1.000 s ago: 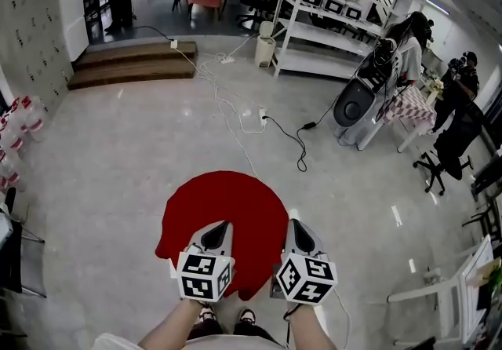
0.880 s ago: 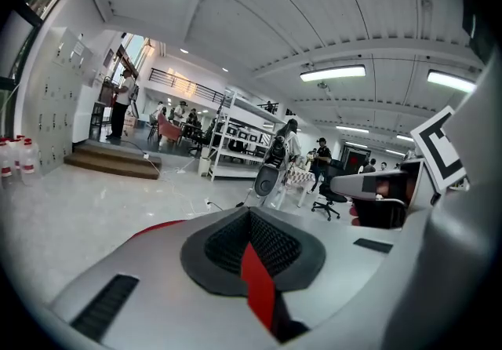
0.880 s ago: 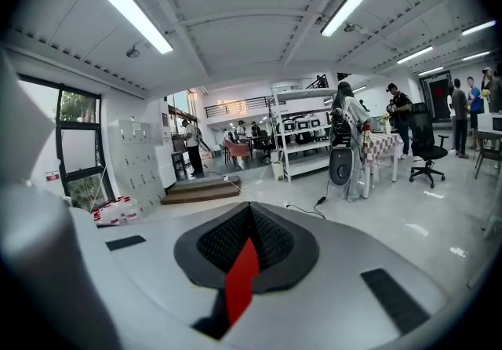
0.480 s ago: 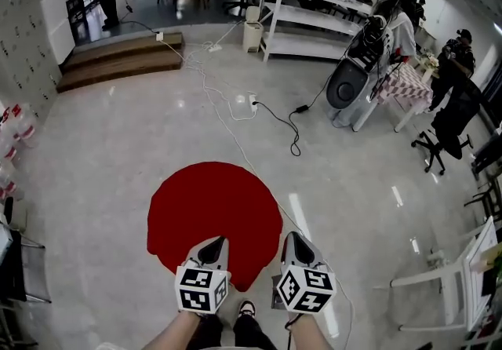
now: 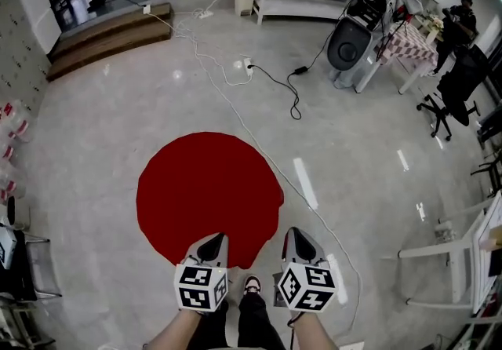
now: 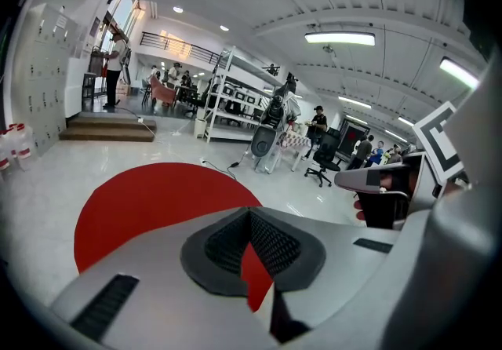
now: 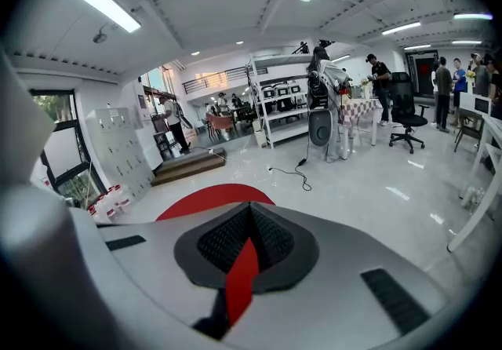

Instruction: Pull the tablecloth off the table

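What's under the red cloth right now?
Nothing beneath shows: the cloth covers it, with only floor around. Its near edge is pinched in the left hand-held gripper and right hand-held gripper. A shoe shows beside that edge.

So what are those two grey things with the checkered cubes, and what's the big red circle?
Those grey things are hand tools, not a robot. A person holds one in each hand: the left gripper and the right gripper. The patterned cubes are part of them. The head view comes from a camera on the person's head, looking down, so their arms show at the bottom. The other two pictures come from small cameras riding on each gripper, looking along its jaws. The red circle is a round red cloth, spread out flat, with shiny grey floor all around. I cannot tell whether a table hides under it. Both grippers are shut on the cloth's near edge: a red strip is pinched between each pair of jaws.
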Tool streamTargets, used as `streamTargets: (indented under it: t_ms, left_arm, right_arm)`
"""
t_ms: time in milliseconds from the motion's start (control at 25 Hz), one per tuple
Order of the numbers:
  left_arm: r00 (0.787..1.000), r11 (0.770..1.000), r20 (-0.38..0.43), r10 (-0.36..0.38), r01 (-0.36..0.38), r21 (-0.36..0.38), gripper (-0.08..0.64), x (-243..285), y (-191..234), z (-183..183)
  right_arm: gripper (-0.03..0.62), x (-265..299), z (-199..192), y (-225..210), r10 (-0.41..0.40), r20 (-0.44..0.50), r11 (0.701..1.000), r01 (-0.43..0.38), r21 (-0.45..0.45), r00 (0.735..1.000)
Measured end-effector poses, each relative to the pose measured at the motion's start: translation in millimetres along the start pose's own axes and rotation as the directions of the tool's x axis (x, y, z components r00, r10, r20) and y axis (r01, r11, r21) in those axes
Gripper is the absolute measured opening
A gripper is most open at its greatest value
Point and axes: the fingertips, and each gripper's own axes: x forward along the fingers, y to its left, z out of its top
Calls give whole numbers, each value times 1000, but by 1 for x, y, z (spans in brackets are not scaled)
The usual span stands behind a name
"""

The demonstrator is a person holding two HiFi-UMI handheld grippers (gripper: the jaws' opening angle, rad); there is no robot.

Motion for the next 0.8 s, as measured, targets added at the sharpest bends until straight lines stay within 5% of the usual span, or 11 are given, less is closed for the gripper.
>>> streamTargets:
  t_ms: [800]
  left_arm:
    - [975, 1000, -221, -28, 28, -1, 14, 22, 10, -92]
  right_arm:
    - [25, 10, -108, -12, -40, -173, 993, 58, 100, 984]
